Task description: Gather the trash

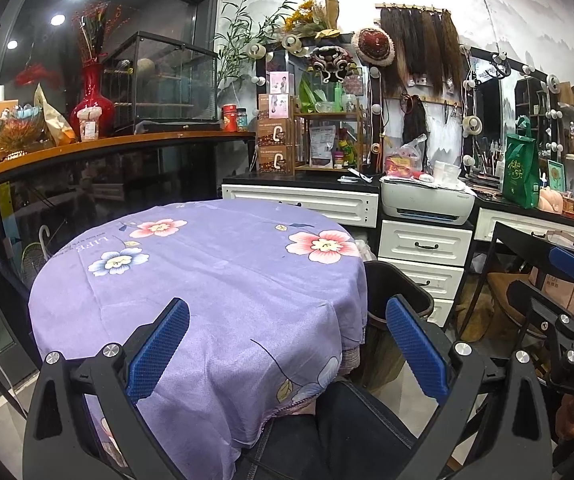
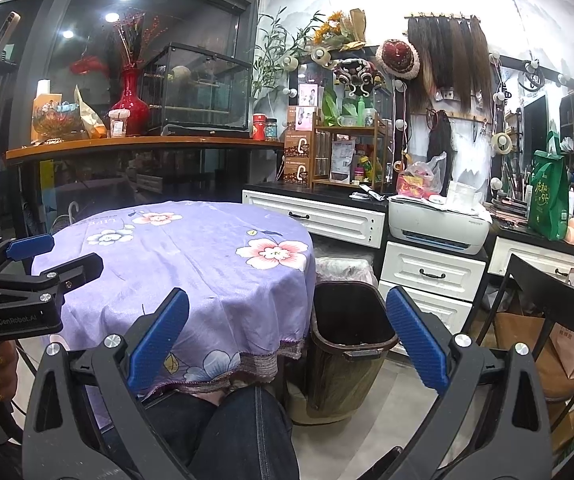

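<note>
The room is bright. Round ceiling lights (image 1: 58,19) shine as white spots in the dark glass at the upper left. Edges bend and corners go black.

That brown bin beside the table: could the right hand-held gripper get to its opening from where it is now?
Probably yes. The right hand-held gripper is open and holds nothing, and the brown bin stands just ahead of it beside the purple tablecloth, its mouth uncovered. Nothing visible lies between them.
</note>
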Available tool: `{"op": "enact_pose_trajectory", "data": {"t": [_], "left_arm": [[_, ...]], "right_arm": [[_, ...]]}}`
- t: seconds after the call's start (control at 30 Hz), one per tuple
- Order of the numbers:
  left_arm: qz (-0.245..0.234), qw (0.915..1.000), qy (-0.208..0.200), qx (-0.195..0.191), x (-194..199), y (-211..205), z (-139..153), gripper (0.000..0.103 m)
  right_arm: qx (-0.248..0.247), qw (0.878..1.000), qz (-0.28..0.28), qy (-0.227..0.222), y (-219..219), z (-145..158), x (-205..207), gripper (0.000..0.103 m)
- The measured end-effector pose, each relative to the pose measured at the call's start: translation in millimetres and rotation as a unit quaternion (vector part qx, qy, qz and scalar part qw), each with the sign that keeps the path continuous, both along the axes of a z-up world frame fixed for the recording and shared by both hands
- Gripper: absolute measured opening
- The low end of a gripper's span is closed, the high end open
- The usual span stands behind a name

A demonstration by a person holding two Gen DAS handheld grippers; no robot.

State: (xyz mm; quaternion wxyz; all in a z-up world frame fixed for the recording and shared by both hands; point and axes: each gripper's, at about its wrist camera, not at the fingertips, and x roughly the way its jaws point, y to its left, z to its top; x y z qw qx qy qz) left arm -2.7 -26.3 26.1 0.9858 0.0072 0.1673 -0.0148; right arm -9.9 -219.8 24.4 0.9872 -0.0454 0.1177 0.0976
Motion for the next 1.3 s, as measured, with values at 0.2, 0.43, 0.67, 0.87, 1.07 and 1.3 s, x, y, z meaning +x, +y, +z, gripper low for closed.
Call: {"op": "enact_pose_trajectory", "data": {"t": [0.2, 0.43, 0.67, 0.87, 1.07, 1.3], "left_arm": [[0.001, 1.0, 0.002, -0.001, -0.1, 0.3, -0.5, 0.098], [0.001, 1.0, 0.002, -0.002, -0.2, 0.3, -0.5, 0.098], [0.0, 1.0, 0.002, -0.002, -0.2, 0.1, -0.5, 0.098], [0.0, 1.0, 0.002, -0.001, -0.2, 0.2, 0.2, 0.098], [-0.001, 1.0, 0.002, -0.001, 0.2, 0.3, 0.2, 0.098], [-0.001, 1.0, 0.002, -0.001, -0.6, 0.6, 0.4, 0.098]], "right_arm": [[0.0, 1.0, 0.0, 0.0, 1.3, 0.3, 0.0, 0.097], [0.0, 1.0, 0.001, 0.001, 2.0, 0.3, 0.3, 0.097], [0.001, 1.0, 0.001, 0.002, 3.6, 0.1, 1.2, 0.097], [0.001, 1.0, 0.002, 0.003, 3.7, -0.4, 1.4, 0.097], [0.001, 1.0, 0.002, 0.003, 3.7, -0.4, 1.3, 0.097], [0.001, 1.0, 0.002, 0.003, 3.5, -0.6, 1.4, 0.097]]}}
